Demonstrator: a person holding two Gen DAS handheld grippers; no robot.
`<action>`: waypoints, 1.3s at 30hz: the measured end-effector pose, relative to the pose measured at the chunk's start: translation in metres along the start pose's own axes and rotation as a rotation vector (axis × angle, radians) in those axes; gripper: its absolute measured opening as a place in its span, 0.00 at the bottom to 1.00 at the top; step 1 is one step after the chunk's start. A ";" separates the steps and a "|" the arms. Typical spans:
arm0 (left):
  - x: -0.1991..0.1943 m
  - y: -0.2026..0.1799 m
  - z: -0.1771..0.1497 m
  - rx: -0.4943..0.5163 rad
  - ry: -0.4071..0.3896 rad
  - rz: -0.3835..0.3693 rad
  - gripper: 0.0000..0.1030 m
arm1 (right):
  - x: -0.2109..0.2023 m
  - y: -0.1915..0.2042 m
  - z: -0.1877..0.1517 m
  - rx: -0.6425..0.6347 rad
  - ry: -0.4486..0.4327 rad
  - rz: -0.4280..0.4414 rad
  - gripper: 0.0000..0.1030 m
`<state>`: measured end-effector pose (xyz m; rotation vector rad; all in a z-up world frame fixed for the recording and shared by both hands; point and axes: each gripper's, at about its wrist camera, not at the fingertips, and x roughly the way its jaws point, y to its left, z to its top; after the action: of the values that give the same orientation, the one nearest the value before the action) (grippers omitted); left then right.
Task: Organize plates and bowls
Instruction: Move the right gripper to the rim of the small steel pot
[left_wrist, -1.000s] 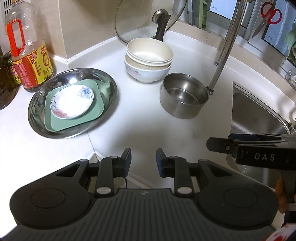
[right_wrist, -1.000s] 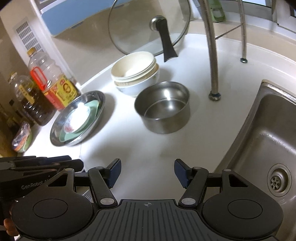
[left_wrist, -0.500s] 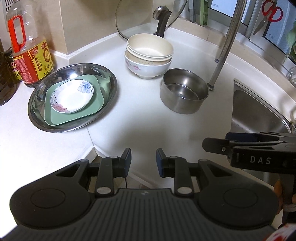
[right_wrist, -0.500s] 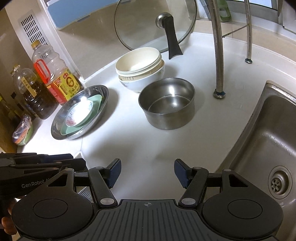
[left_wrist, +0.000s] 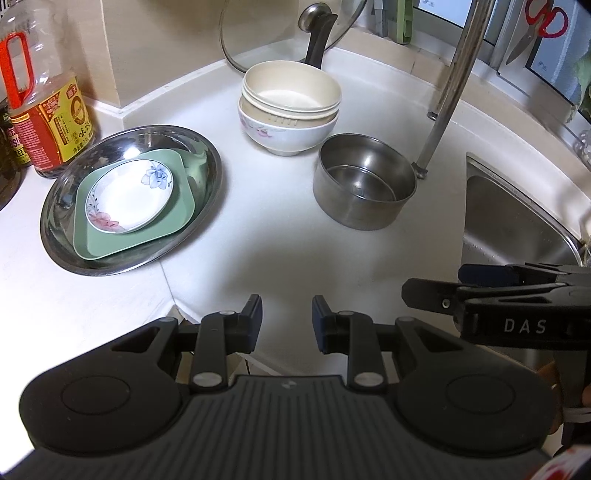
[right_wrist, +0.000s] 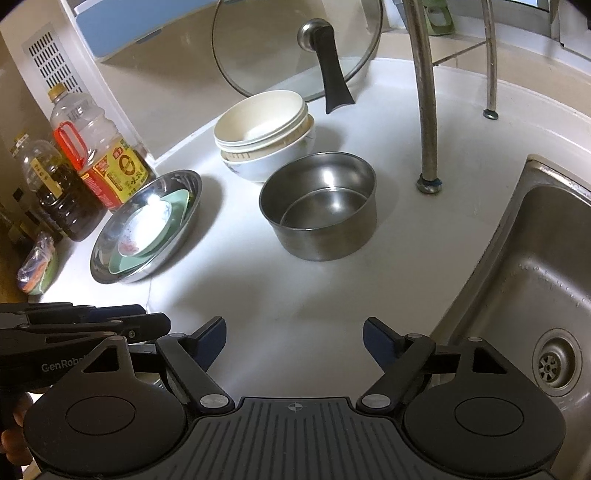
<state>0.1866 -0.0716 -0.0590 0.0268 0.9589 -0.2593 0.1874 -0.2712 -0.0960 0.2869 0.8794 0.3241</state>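
Note:
A steel dish (left_wrist: 207, 166) (right_wrist: 192, 192) holds a green square plate (left_wrist: 184, 210) with a small floral plate (left_wrist: 129, 201) on top. Cream bowls (left_wrist: 291, 92) (right_wrist: 258, 122) are stacked in a white floral bowl (left_wrist: 288, 136). A steel bowl (left_wrist: 364, 184) (right_wrist: 321, 206) stands alone to their right. My left gripper (left_wrist: 286, 319) is open a little and empty, above the counter's front edge. My right gripper (right_wrist: 293, 339) is open wide and empty, in front of the steel bowl. Each gripper also shows from the side in the other's view (left_wrist: 498, 295) (right_wrist: 81, 325).
A glass lid (right_wrist: 295, 48) leans on the back wall. Oil bottles (left_wrist: 40, 96) stand at the far left. A steel rack leg (right_wrist: 424, 110) stands right of the bowls. The sink (right_wrist: 535, 277) lies at the right. Scissors (left_wrist: 539, 26) hang by the window.
Both grippers have moved slightly forward and nearer the dishes. The jaws have kept their openings. Nothing on the counter has moved.

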 end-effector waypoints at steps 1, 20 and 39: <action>0.001 0.000 0.001 0.001 0.001 -0.001 0.25 | 0.001 -0.001 0.001 0.004 0.001 0.001 0.79; 0.017 0.001 0.020 0.007 -0.010 -0.032 0.25 | 0.010 -0.017 0.016 0.042 0.002 -0.080 0.79; 0.052 -0.008 0.072 0.025 -0.044 -0.076 0.25 | 0.021 -0.035 0.056 0.069 -0.116 -0.130 0.72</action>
<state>0.2706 -0.1002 -0.0588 0.0075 0.9138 -0.3403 0.2497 -0.3017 -0.0900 0.3079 0.7921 0.1549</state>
